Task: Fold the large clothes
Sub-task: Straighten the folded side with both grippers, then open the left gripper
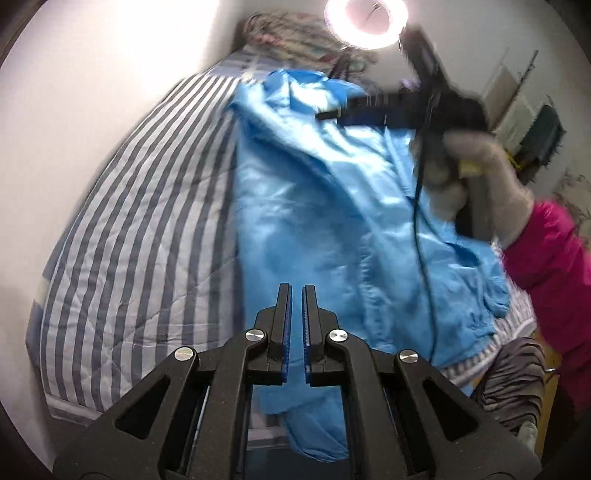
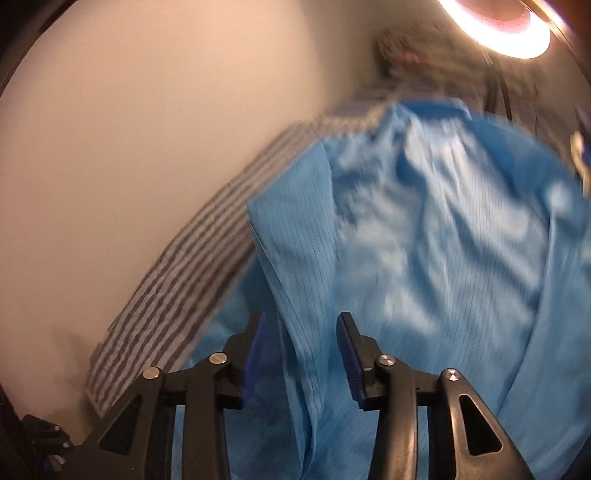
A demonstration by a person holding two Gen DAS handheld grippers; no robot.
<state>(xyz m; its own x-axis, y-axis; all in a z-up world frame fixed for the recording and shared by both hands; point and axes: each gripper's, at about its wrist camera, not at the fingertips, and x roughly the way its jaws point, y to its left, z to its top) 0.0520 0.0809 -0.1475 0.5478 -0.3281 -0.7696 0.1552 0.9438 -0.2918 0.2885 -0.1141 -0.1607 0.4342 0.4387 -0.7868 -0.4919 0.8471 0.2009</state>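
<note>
Ring lamp (image 1: 365, 22) and striped quilt (image 1: 140, 206) around blue garment (image 1: 314, 206).

A ring light (image 1: 366, 23) at the top edge is the main source and blows out to glare. Both views show motion blur, strongest in the right wrist view. Fisheye distortion curves edges; corners vignette dark.

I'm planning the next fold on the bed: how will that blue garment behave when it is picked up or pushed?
The blue garment looks thin and deeply creased, so it would probably droop rather than hold shape. Its sheen suggests a smooth fabric that may slide on the striped bedcover when pushed. It already hangs over the bed's edge, so it seems light and floppy.
</note>
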